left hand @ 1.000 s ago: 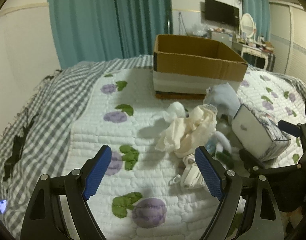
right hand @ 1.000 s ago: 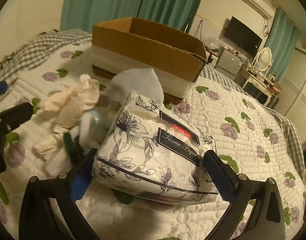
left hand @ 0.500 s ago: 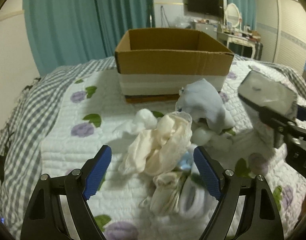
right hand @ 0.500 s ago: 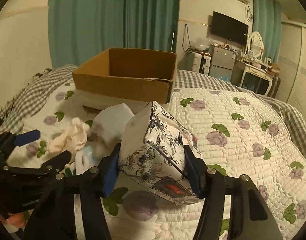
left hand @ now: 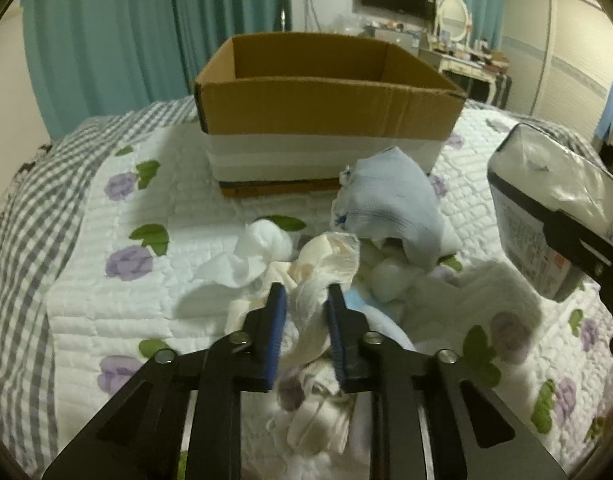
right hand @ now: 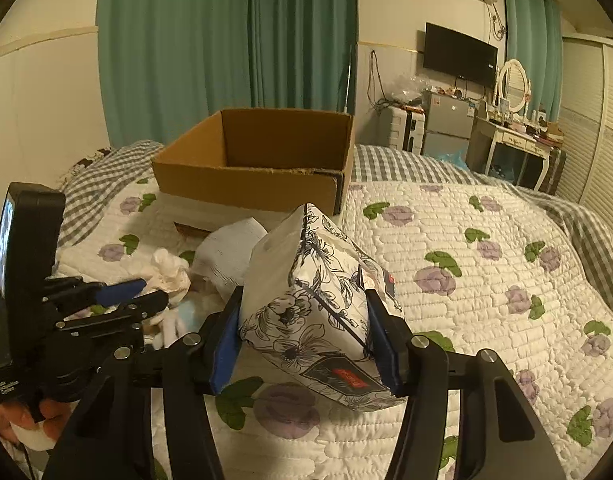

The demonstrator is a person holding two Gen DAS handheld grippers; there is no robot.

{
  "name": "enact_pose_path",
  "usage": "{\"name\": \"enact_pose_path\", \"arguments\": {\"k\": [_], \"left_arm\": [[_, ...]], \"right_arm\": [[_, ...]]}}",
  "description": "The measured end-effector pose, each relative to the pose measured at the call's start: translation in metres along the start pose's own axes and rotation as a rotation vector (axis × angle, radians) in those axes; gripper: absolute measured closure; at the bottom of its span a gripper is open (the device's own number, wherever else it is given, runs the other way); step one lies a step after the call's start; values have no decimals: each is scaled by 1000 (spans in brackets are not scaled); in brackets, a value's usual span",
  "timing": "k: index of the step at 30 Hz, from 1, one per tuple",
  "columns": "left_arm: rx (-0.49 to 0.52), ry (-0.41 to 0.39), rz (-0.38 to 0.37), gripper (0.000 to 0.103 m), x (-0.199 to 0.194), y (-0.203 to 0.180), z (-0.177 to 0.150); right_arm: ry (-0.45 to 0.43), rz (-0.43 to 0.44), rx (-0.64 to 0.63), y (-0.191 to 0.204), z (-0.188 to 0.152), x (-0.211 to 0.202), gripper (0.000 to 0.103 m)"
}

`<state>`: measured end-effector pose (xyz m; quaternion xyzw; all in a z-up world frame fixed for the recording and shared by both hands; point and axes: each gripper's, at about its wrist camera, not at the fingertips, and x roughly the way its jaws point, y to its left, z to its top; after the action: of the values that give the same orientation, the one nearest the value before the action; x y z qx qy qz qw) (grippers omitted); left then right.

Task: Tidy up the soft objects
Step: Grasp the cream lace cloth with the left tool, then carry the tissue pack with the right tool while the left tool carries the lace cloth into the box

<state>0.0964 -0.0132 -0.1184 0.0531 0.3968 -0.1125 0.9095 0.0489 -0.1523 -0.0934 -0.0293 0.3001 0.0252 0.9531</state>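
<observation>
My left gripper [left hand: 305, 300] is shut on a cream cloth [left hand: 326, 264] in a pile of soft items on the bed, beside a white cloth [left hand: 262, 246] and a pale blue cloth [left hand: 390, 204]. My right gripper [right hand: 306, 320] is shut on a floral tissue pack [right hand: 318, 304] and holds it above the quilt; the pack also shows in the left wrist view [left hand: 546, 200]. An open cardboard box [left hand: 326, 92] stands behind the pile and looks empty; it also shows in the right wrist view [right hand: 258, 168]. The left gripper appears in the right wrist view [right hand: 122, 292].
The bed has a white floral quilt [right hand: 486, 260] over a grey checked blanket [left hand: 30, 208]. Teal curtains [right hand: 226, 40] hang behind. A TV [right hand: 460, 54], a small fridge [right hand: 446, 124] and a dressing table [right hand: 518, 136] stand at the far right.
My left gripper has moved forward into the pile and closed on the cream cloth. My right gripper has lifted the tissue pack a little higher.
</observation>
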Motion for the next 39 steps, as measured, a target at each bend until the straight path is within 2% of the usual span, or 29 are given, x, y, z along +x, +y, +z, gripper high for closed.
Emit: {"name": "enact_pose_path", "arguments": {"k": [6, 12, 15, 16, 18, 20, 21, 22, 26, 32, 33, 34, 35, 37, 39], "left_arm": [[23, -70, -23, 89, -41, -1, 5], [68, -189, -45, 89, -96, 1, 32], [78, -223, -41, 89, -109, 5, 41], [73, -230, -46, 83, -111, 8, 41], [55, -231, -67, 82, -110, 13, 38], [41, -192, -68, 59, -101, 15, 35], [26, -155, -68, 44, -89, 17, 32], [15, -142, -69, 40, -88, 14, 29], [1, -96, -35, 40, -60, 12, 14], [21, 70, 27, 43, 12, 10, -5], [26, 93, 35, 46, 24, 11, -8], [23, 95, 31, 63, 26, 12, -9], [16, 88, 17, 71, 26, 14, -9], [22, 69, -18, 81, 20, 15, -8], [42, 35, -18, 84, 8, 15, -7]], "right_arm": [[-40, 19, -1, 4, 9, -22, 50], [-127, 52, 36, 0, 37, -56, 50], [-159, 59, 46, -1, 48, -68, 50], [-166, 60, 49, -1, 49, -71, 50], [-164, 71, 55, -2, 48, -71, 50], [-150, 87, 61, -2, 44, -67, 50], [-142, 92, 63, -3, 42, -64, 50], [-130, 97, 65, -3, 39, -60, 50], [-98, 107, 68, -5, 31, -45, 50], [-59, 113, 78, -10, 23, -24, 50], [-54, 111, 76, -11, 22, -21, 50], [-49, 108, 74, -11, 22, -18, 50], [-45, 107, 73, -11, 21, -17, 50], [-41, 106, 76, -12, 21, -15, 50], [-40, 110, 79, -12, 22, -15, 50]]}}
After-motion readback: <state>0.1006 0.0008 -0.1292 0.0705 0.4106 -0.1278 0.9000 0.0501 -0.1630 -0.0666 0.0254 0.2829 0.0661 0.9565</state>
